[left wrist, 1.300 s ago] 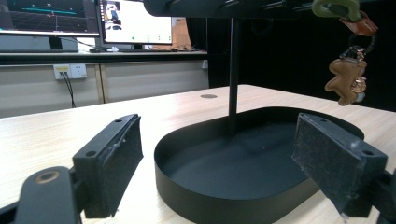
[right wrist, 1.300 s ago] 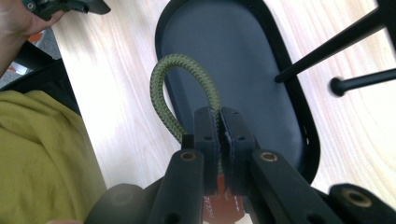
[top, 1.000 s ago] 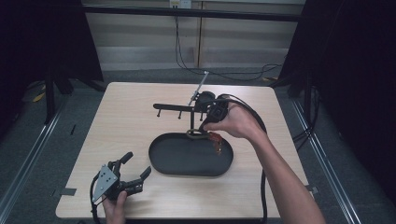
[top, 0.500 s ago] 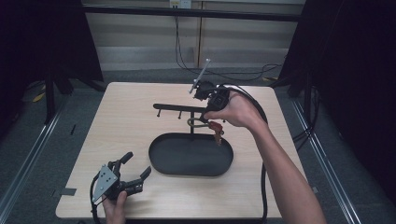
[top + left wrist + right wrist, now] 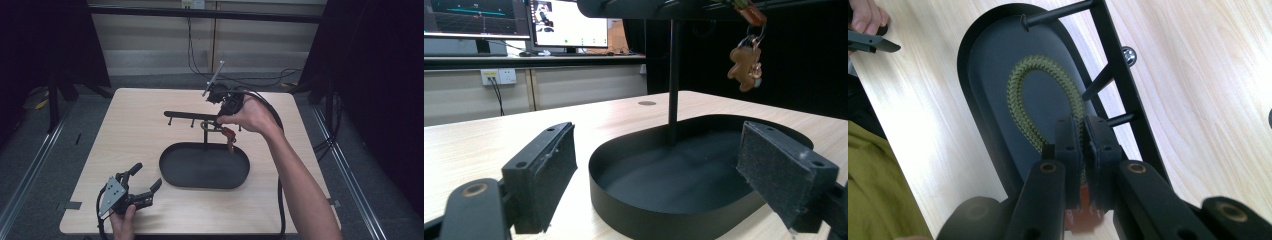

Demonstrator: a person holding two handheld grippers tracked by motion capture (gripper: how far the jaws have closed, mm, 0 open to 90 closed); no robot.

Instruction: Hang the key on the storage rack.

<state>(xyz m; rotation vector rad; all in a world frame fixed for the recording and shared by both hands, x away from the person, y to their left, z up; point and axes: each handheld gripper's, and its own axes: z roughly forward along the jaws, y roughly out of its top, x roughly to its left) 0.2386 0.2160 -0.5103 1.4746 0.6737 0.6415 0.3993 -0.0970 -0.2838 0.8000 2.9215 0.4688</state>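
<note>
A keychain hangs over the black oval tray (image 5: pixel 167 172): an olive braided loop (image 5: pixel 1020 85), a red tag (image 5: pixel 229 134) and a brown figure charm (image 5: pixel 744 62). My right gripper (image 5: pixel 214 123) is shut on the braided loop, right beside the black hook bar (image 5: pixel 192 116) of the stand; seen from above in the right gripper view, its jaws (image 5: pixel 1083 135) pinch the cord next to the bar's pegs (image 5: pixel 1103 80). My left gripper (image 5: pixel 146 176) rests at the table's front left, open and with nothing between its pads (image 5: pixel 549 162), facing the tray's rim (image 5: pixel 624 220).
The stand's thin post (image 5: pixel 673 75) rises from the tray's far side. The wooden table (image 5: pixel 135 125) is bare around the tray. A cable (image 5: pixel 280 190) trails from the right gripper along the person's forearm. Monitors (image 5: pixel 569 22) stand beyond the table.
My right gripper has lifted the keychain a little, from just above the tray's far rim up to the hook bar. The left gripper has stayed put.
</note>
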